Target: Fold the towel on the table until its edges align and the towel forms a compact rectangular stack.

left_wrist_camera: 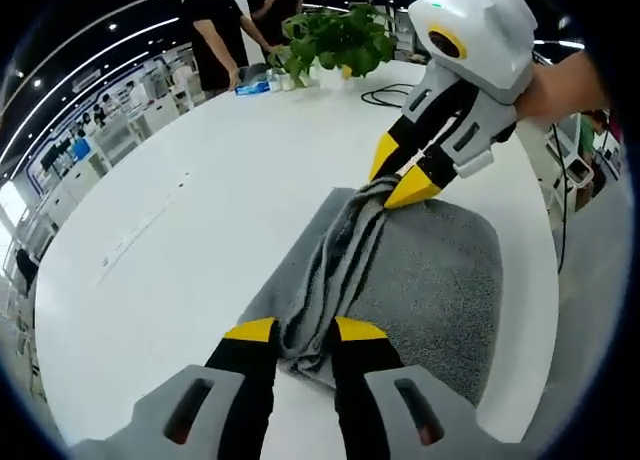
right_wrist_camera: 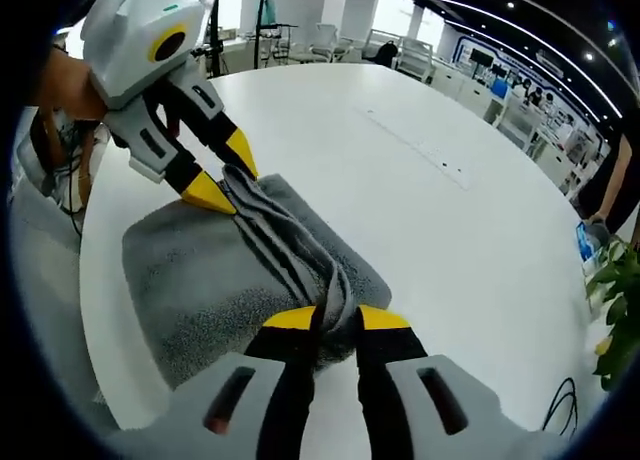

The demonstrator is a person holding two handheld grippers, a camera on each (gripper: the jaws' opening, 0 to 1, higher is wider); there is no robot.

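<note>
A grey towel (left_wrist_camera: 430, 280) lies on the white table (left_wrist_camera: 200, 210), with one long edge gathered into a raised ridge. In the left gripper view my left gripper (left_wrist_camera: 305, 332) is shut on the near end of that ridge. My right gripper (left_wrist_camera: 398, 180) comes in from the upper right and is shut on the far end. In the right gripper view the same towel (right_wrist_camera: 200, 280) stretches between my right gripper (right_wrist_camera: 335, 322), pinching it at the bottom, and my left gripper (right_wrist_camera: 225, 175) at upper left. The ridge is held slightly above the flat part.
A potted green plant (left_wrist_camera: 340, 35) and small items stand at the table's far end, with two people behind it. A black cable (left_wrist_camera: 385, 95) lies near the plant. The table edge (left_wrist_camera: 545, 310) runs close beside the towel. Office desks fill the background.
</note>
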